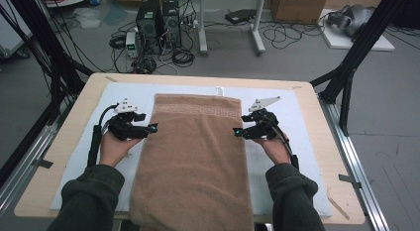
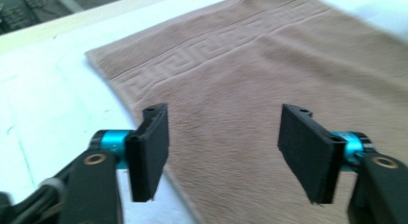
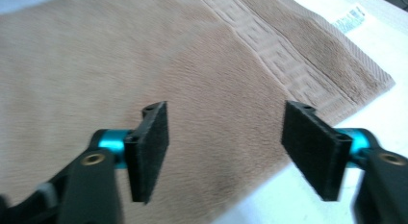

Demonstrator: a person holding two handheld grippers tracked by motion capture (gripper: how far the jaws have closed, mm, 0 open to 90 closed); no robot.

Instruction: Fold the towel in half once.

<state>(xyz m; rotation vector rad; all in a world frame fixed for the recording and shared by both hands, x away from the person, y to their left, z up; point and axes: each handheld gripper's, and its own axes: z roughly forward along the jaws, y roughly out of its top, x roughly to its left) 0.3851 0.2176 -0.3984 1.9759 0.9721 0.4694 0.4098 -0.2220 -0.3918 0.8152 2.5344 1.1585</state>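
We had the towel [image 1: 193,156] lying mid-frame on the counter [image 1: 74,142], near end hanging off. Left hand-held gripper [image 1: 154,127] & right hand-held gripper [image 1: 237,132] were both released, nothing btwn jaws, at opposite long edges. Risk: pinching just one layer, so the fold would sag.

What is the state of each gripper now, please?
Left gripper: open, holding nothing, above the left edge of the brown terry towel.
Right gripper: open, holding nothing, above the towel's right edge.
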